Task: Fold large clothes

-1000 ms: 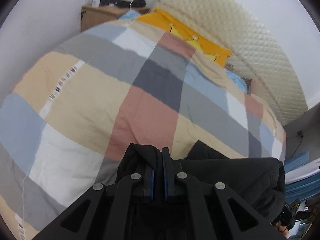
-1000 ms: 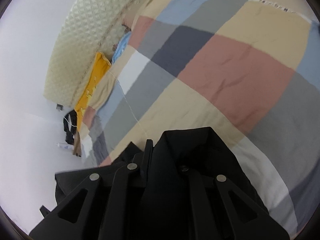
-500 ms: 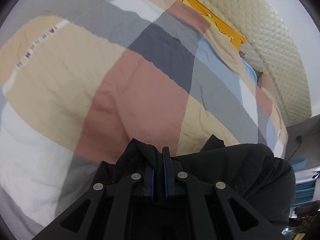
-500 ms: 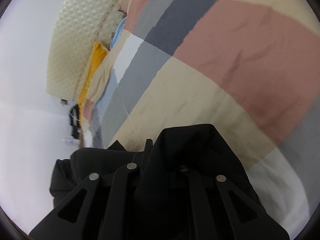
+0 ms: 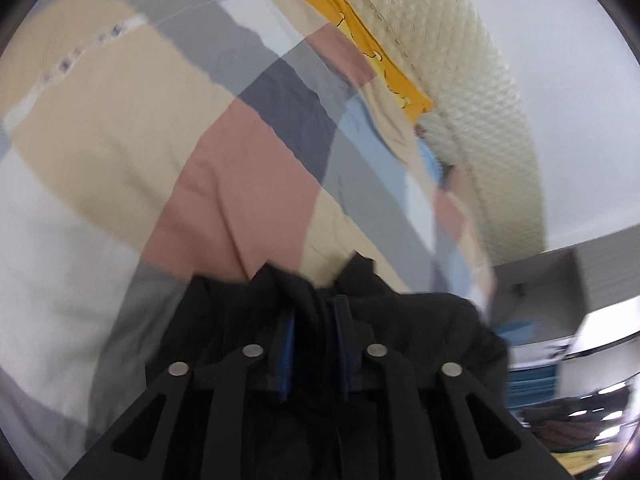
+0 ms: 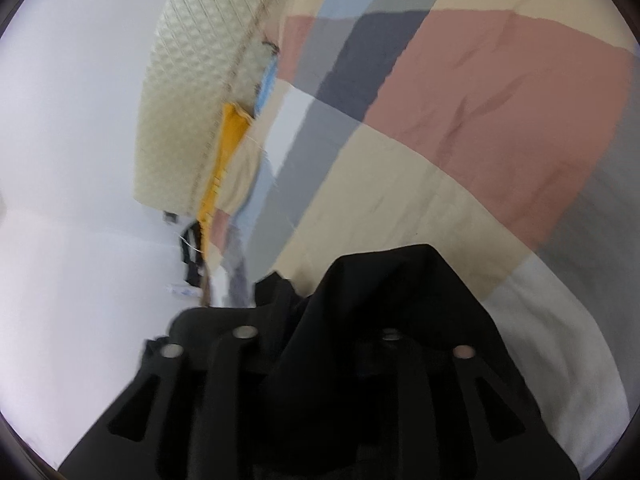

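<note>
Both views: black garment (image 5: 420, 320) bunched at bottom centre of frame, hanging off both grippers, over the bed. Patchwork quilt (image 5: 224, 184) (beige, pink, grey, white blocks) fills most of the frame behind it.

L gripper (image 5: 314, 320): jaws nearly together w/ a wad of black cloth pinched between the blue pads (image 5: 289, 340). Cloth bulges up out of the gap, so gripping, not empty.

R gripper (image 6: 316, 344): fingertips buried under a black flap that drapes over them, bottom centre. Cloth looks held, since it peaks up off the jaws, but the gap itself is hidden, so can't tell how far the jaws stand.

Bkgd: cream quilted headboard (image 5: 480, 92) upper right in L view, upper left in R view. Yellow pillow (image 5: 384, 60) tucked along it. Blurred shelving far right edge of L view. Motion blur in both frames.

Step, my read: garment lifted by two points along one edge, carried over the bed; fold not yet laid. No flat spread of black visible on the quilt.

Next move prob. calls for: spread hands apart to pull the held edge taut, lower onto the open pink/beige area mid-frame, lay flat before letting go. Risk: cloth is wadded at L jaws, so may land creased or twisted.
</note>
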Action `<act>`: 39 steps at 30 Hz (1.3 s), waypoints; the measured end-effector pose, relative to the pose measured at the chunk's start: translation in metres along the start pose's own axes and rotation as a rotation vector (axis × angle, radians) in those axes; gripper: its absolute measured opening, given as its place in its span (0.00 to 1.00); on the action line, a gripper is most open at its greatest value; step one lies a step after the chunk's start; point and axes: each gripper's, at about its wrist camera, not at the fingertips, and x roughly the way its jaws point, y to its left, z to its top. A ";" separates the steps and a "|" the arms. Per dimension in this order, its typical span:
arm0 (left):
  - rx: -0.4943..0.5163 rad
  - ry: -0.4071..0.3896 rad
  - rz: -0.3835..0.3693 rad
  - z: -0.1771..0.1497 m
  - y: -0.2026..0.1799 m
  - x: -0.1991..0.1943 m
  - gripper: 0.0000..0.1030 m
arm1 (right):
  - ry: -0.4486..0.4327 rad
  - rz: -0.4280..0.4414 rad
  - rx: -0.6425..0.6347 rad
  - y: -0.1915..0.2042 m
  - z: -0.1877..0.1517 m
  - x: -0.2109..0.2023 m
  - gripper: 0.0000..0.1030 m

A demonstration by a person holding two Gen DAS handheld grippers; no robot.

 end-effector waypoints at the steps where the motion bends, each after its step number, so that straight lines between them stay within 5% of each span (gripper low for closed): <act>1: -0.029 0.003 -0.028 -0.001 0.005 -0.009 0.33 | -0.015 0.002 0.000 0.002 -0.001 -0.007 0.52; 2: -0.067 0.003 -0.058 -0.003 0.010 -0.021 0.42 | -0.041 -0.005 -0.009 0.005 -0.002 -0.019 0.67; 3: -0.088 -0.004 -0.076 -0.006 0.012 -0.031 0.61 | -0.057 -0.011 -0.016 0.008 -0.003 -0.025 0.71; 4: -0.090 -0.026 -0.092 -0.009 0.012 -0.046 0.67 | -0.086 -0.025 -0.026 0.013 -0.004 -0.039 0.74; 12: 0.345 -0.201 0.023 -0.060 -0.080 -0.103 0.67 | -0.160 -0.164 -0.324 0.080 -0.032 -0.091 0.74; 20: 0.836 -0.266 0.223 -0.158 -0.177 -0.017 0.67 | -0.102 -0.176 -0.612 0.135 -0.112 -0.057 0.72; 26: 0.847 -0.245 0.324 -0.158 -0.193 0.061 0.67 | -0.047 -0.267 -0.704 0.141 -0.129 0.013 0.58; 39: 0.812 -0.230 0.404 -0.099 -0.187 0.150 0.67 | -0.047 -0.427 -0.817 0.157 -0.088 0.114 0.57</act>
